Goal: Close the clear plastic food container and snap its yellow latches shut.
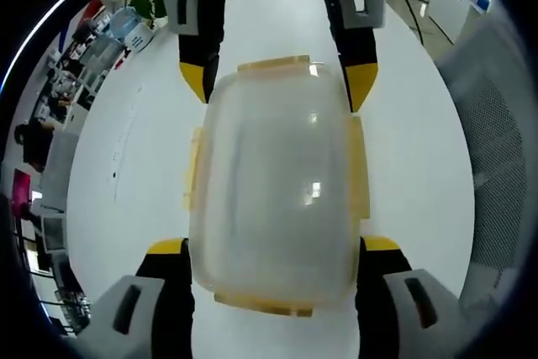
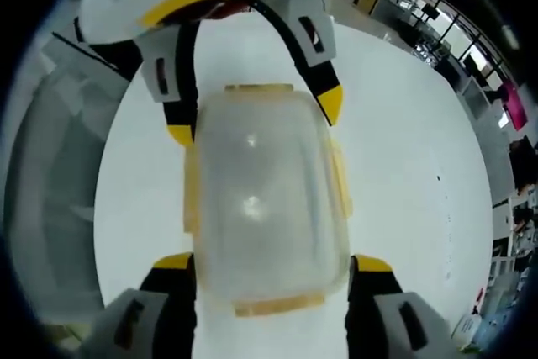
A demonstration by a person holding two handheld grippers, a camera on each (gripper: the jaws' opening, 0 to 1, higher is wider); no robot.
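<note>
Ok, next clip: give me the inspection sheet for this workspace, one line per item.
Surface: white table, bare around the container.
Job's things: clear container with lid on; yellow latches along its edges, latch state unclear.
Clutter: bottles at the table's far edge.
Grippers: left gripper and right gripper face each other, jaws open on either side of the container's ends; contact unclear.
Cables: dark cables on the floor beyond the table.
Surroundings: mesh chair beside the table; office desks behind.

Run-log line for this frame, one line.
container: lid on, white table | left gripper: straddling near end | right gripper: straddling opposite end | grip contact: unclear
</note>
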